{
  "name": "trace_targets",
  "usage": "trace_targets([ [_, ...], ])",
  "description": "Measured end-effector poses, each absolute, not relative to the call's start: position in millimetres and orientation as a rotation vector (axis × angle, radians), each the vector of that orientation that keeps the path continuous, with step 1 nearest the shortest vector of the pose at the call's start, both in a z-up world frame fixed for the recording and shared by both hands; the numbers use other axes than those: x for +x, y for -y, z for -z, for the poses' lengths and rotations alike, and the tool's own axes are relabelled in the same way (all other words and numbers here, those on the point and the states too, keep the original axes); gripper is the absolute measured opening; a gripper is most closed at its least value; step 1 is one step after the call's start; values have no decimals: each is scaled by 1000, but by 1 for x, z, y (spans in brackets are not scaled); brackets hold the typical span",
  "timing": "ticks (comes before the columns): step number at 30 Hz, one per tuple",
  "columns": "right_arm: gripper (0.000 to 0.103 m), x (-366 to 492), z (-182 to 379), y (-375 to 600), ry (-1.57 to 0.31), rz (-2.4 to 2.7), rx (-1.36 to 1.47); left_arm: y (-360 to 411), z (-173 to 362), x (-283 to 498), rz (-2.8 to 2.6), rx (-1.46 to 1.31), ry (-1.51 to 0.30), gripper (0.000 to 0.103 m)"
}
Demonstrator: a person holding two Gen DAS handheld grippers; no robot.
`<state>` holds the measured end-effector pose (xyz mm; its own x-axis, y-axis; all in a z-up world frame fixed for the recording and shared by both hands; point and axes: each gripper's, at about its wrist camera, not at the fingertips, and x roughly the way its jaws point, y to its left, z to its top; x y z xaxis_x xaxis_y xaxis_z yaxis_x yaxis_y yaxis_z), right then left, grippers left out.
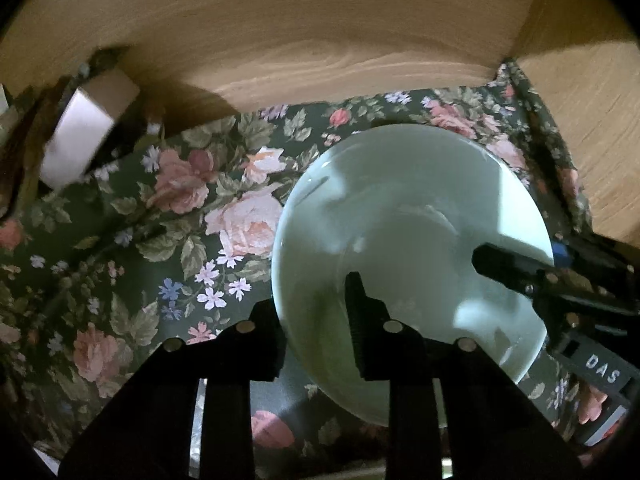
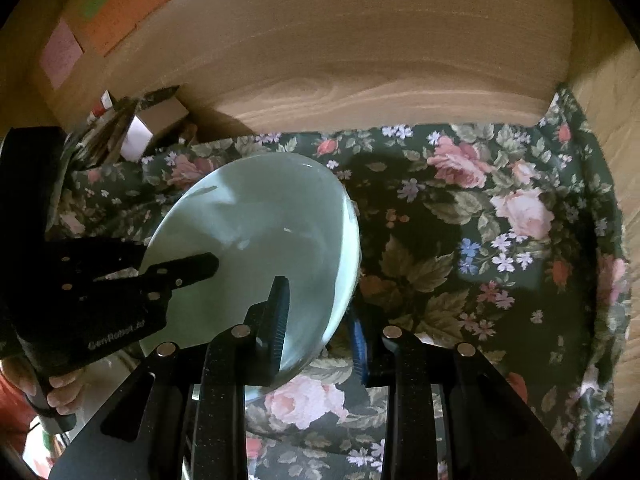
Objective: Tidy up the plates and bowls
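A pale green glazed plate (image 1: 408, 248) was seen inside a wooden cabinet, over a floral shelf liner (image 1: 160, 220). It was judged stiff, slippery and breakable, best taken at the rim from opposite sides. The left hand-held gripper (image 1: 312, 316) was set across the near rim, one finger inside and one outside. The right hand-held gripper (image 2: 320, 320) was likewise pinched over the opposite rim.

- I see a pale green plate (image 1: 400, 208).
- My grippers (image 2: 320, 316) are black.
- The cloth (image 2: 480, 240) is dark green with pink roses.
- The wood panel (image 1: 300, 40) is tan.
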<state>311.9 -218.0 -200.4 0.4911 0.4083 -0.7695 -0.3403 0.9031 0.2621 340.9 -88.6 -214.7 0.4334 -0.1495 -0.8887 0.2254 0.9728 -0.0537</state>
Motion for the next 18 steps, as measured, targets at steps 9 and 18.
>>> trace_targets([
  [9,25,294,160,224,-846,-446,100,86,167,310,258,71,-975,26],
  [18,25,267,130,214,-770,-462,71,67,130,279,237,23,-902,26],
])
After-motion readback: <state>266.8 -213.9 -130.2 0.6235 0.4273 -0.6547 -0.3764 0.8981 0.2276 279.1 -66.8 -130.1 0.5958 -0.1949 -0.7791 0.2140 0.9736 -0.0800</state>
